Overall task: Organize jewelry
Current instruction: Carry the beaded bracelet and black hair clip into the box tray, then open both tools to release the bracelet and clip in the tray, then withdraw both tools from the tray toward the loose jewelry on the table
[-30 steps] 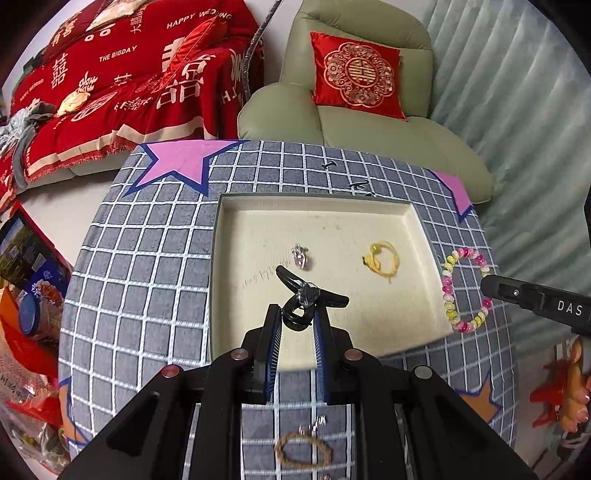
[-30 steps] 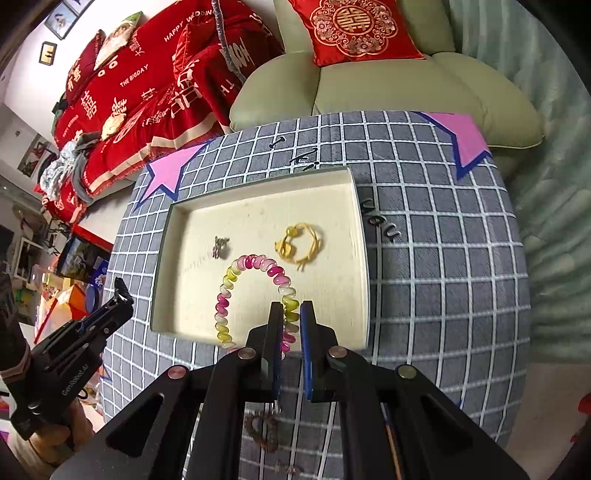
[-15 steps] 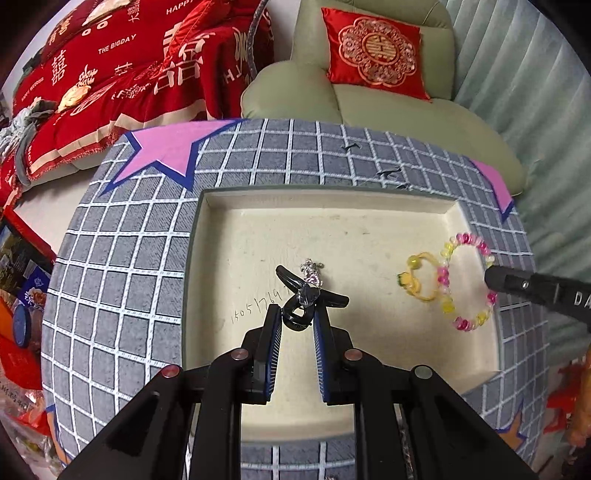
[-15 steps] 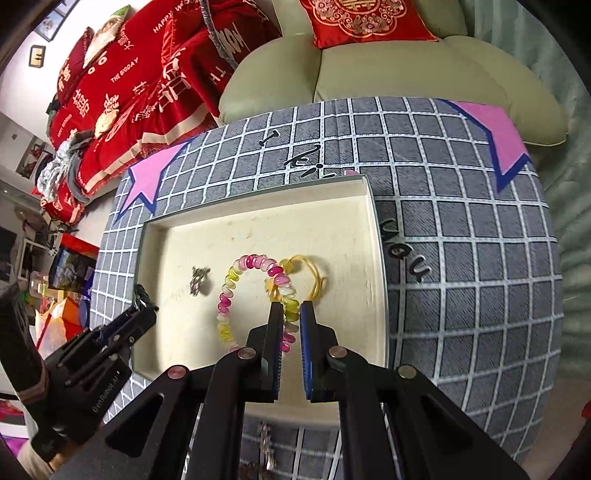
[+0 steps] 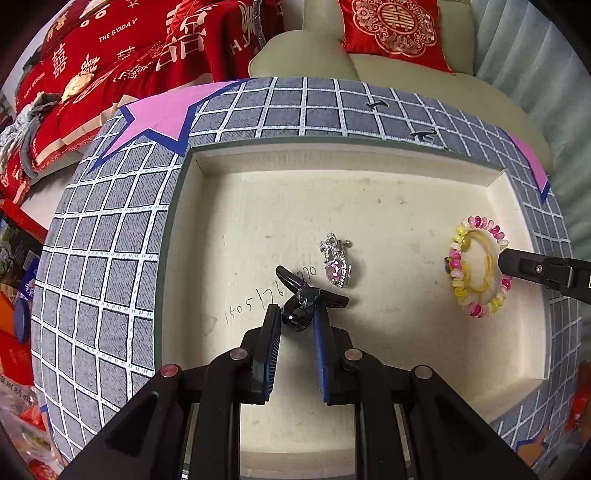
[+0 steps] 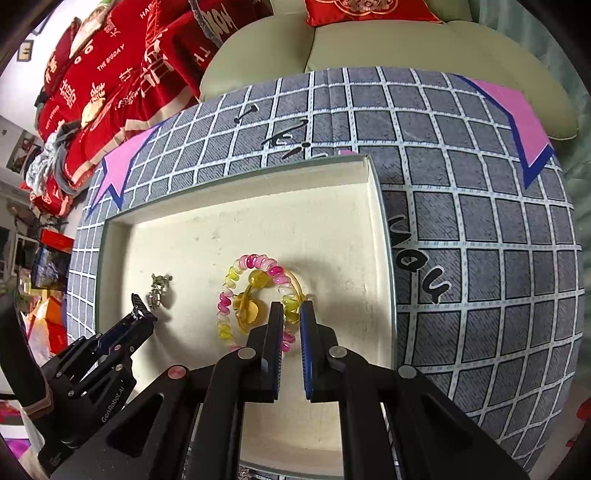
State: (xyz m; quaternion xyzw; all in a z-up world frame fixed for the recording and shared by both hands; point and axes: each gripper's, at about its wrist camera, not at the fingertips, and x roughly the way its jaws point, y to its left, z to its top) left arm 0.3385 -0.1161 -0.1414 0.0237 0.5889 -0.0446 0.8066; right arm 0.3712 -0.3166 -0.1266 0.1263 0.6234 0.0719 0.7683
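Note:
A cream tray (image 5: 369,173) lies on the checked table; it also shows in the right wrist view (image 6: 240,177). My left gripper (image 5: 296,314) is shut on a black hair clip (image 5: 310,293), held low over the tray's middle, just left of a silver pendant with a pink stone (image 5: 336,264). My right gripper (image 6: 291,314) is shut on a pink-and-yellow bead bracelet (image 6: 236,284), which lies over a yellow hair tie (image 6: 251,310) at the tray's right side. The bracelet (image 5: 476,273) and the right fingers (image 5: 535,271) show in the left wrist view.
A grey checked cloth with pink stars (image 6: 480,221) covers the round table. A green armchair with a red cushion (image 5: 391,33) and a red-covered sofa (image 5: 110,55) stand behind. Clutter lies on the floor at the left (image 5: 14,280).
Both grippers have moved forward and down over the tray. The bracelet came from beside the tray onto the yellow hair tie. The black clip now hangs next to the pendant.

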